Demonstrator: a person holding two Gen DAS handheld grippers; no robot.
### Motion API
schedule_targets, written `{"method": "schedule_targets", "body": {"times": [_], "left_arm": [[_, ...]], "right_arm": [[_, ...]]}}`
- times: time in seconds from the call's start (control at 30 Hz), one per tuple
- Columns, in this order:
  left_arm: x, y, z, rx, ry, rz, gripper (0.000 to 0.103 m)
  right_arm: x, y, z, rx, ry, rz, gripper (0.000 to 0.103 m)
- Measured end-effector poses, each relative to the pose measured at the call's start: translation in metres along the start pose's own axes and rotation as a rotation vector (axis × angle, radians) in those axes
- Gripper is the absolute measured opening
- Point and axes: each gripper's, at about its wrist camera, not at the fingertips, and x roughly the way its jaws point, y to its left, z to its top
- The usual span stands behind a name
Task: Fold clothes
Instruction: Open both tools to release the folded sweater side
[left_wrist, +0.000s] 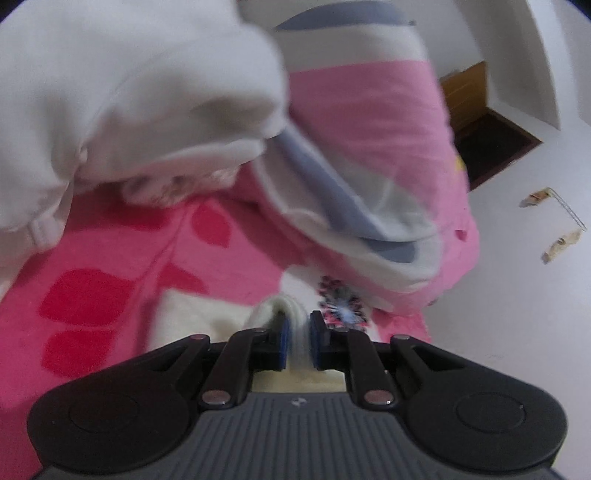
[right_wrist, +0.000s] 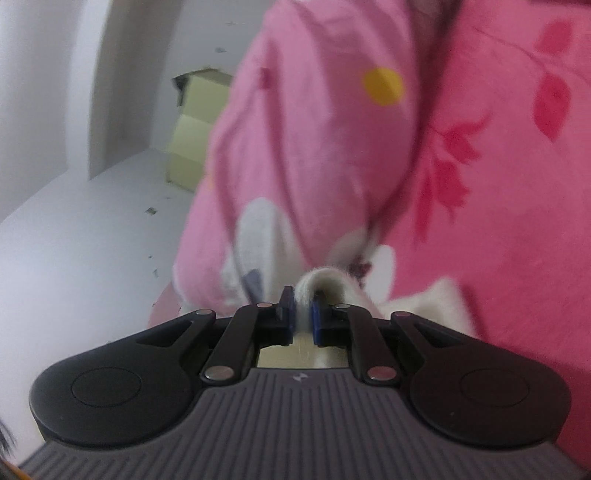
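Two pinches hold one cream fleece garment (left_wrist: 192, 317): the left tongs (left_wrist: 297, 338) and the right tongs (right_wrist: 303, 314) are each clamped on a bunched fold of its edge, above a pink floral blanket (left_wrist: 110, 266). Each bite looks thin, so a tug could pull the nap free and drop that side; the white garment (left_wrist: 129, 92) heaped close by might snag. Blur hides the garment's long axis and which way it points.

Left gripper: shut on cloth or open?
Shut: left gripper has its blue pads pinching a fuzzy cream fabric edge.
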Motion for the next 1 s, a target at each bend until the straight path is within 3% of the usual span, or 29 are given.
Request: {"method": "schedule_targets", "body": {"times": [0.17,0.27,0.3,0.33,0.4,0.43,0.5,0.53,0.57,0.67,0.77,0.87,1.0], "left_arm": [[0.01,0.022,0.003,-0.083,0.02,-0.02,0.017],[0.005,0.028,0.007,-0.128,-0.01,-0.028,0.044],[0.0,0.028,0.008,-0.131,-0.042,-0.012,0.063],[-0.004,0.028,0.009,-0.133,-0.071,0.001,0.072],[-0.009,0.027,0.011,-0.136,-0.095,0.001,0.072],[-0.011,0.027,0.012,-0.138,-0.092,0.001,0.072],[-0.015,0.024,0.012,-0.126,-0.087,0.01,0.072],[-0.019,0.02,0.01,-0.111,-0.085,0.016,0.073],[-0.023,0.017,0.009,-0.095,-0.083,0.022,0.073],[-0.035,0.006,0.004,-0.049,-0.077,0.04,0.073],[-0.048,-0.004,-0.001,-0.001,-0.072,0.058,0.074],[-0.075,-0.022,-0.014,0.066,-0.08,0.084,0.077],[-0.12,-0.041,-0.046,0.141,-0.12,0.108,0.088]], "right_arm": [[0.015,-0.03,0.0,0.12,0.026,-0.052,0.008],[0.018,-0.042,-0.001,0.199,0.044,-0.05,0.009],[0.018,-0.044,-0.001,0.218,0.049,-0.045,0.009],[0.018,-0.045,0.0,0.237,0.053,-0.04,0.011],[0.019,-0.048,0.0,0.273,0.058,-0.025,0.016],[0.018,-0.049,0.0,0.287,0.054,-0.012,0.026],[0.012,-0.046,0.003,0.305,0.009,0.023,0.058],[0.006,-0.045,0.005,0.305,-0.036,0.033,0.082],[0.0,-0.044,0.007,0.306,-0.081,0.043,0.088],[-0.017,-0.045,0.012,0.341,-0.143,0.064,0.088],[-0.036,-0.034,0.011,0.301,-0.14,0.013,0.088],[-0.061,-0.019,0.0,0.233,-0.093,-0.042,0.088],[-0.102,0.006,-0.031,0.126,-0.04,-0.1,0.088]]}}
